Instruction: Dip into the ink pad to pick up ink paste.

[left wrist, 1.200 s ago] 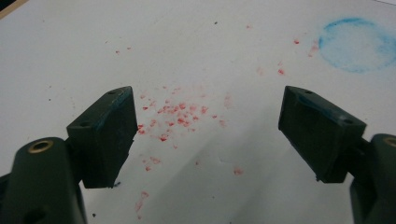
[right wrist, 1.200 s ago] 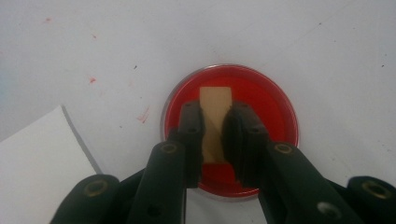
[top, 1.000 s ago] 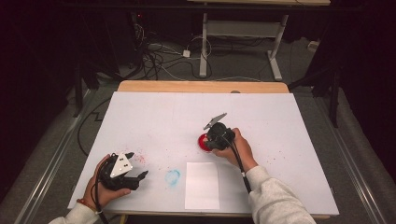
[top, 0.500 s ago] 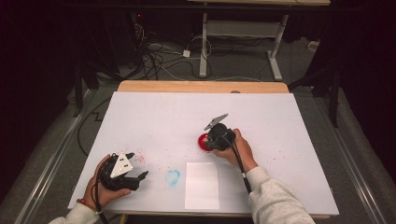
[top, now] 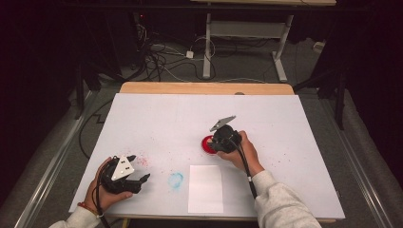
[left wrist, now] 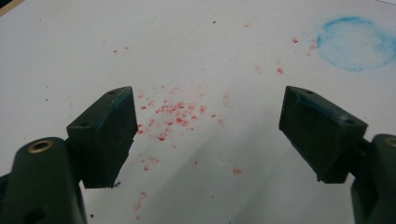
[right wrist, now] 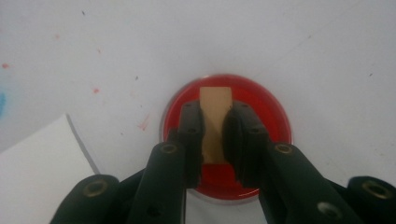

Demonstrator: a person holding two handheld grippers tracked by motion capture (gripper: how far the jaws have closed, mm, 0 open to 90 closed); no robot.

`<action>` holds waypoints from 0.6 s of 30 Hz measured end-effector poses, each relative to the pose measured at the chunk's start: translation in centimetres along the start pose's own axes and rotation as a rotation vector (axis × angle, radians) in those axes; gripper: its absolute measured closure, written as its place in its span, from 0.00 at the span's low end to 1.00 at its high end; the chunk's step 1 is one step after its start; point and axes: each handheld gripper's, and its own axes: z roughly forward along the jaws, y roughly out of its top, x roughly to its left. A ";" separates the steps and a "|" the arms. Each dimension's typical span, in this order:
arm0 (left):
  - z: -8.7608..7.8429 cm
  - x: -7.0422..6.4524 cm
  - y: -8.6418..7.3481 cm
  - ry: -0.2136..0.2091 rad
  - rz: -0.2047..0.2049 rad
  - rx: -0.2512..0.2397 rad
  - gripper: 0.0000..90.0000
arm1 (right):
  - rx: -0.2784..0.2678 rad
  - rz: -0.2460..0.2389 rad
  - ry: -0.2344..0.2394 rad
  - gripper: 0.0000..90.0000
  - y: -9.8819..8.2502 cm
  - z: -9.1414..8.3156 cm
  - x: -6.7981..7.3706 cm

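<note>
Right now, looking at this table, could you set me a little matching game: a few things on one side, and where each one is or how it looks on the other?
Things:
1. left gripper
2. right gripper
3. sheet of paper
4. blue smudge

States:
A. lies blank near the front edge
B. jaws wide apart, nothing between
C. a round stain on the table
D. shut on a tan strip over the red dish

Pairs: 1-B, 2-D, 3-A, 4-C
</note>
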 end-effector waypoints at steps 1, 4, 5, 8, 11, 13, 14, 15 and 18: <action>0.0 0.0 0.0 0.000 0.002 0.002 0.21 | -0.015 -0.001 -0.007 0.85 0.0 -0.3 0.0; 0.1 -0.1 0.0 0.000 0.009 0.006 0.21 | -0.042 -0.014 -0.030 0.85 0.1 -1.2 0.2; 0.1 -0.1 0.0 0.000 0.008 0.007 0.21 | -0.056 -0.016 -0.033 0.85 0.1 -1.5 0.3; 0.1 -0.2 0.1 0.002 0.006 0.007 0.21 | -0.090 -0.024 -0.032 0.85 0.0 -2.5 0.4; 0.1 -0.2 0.1 0.003 0.009 0.009 0.21 | -0.133 -0.022 -0.028 0.85 -0.4 -3.5 0.6; 0.2 -0.2 0.1 0.001 0.008 0.007 0.21 | -0.148 -0.027 -0.022 0.85 -0.6 -3.9 0.7; 0.2 -0.2 0.1 0.002 0.007 0.007 0.21 | -0.151 -0.034 -0.028 0.85 -0.6 -4.0 0.7; 0.1 -0.2 0.1 0.003 0.007 0.006 0.21 | -0.154 -0.037 -0.036 0.85 -0.7 -4.2 0.8; 0.1 -0.1 0.1 0.002 0.003 0.003 0.21 | -0.185 -0.037 -0.041 0.85 -0.9 -4.9 0.9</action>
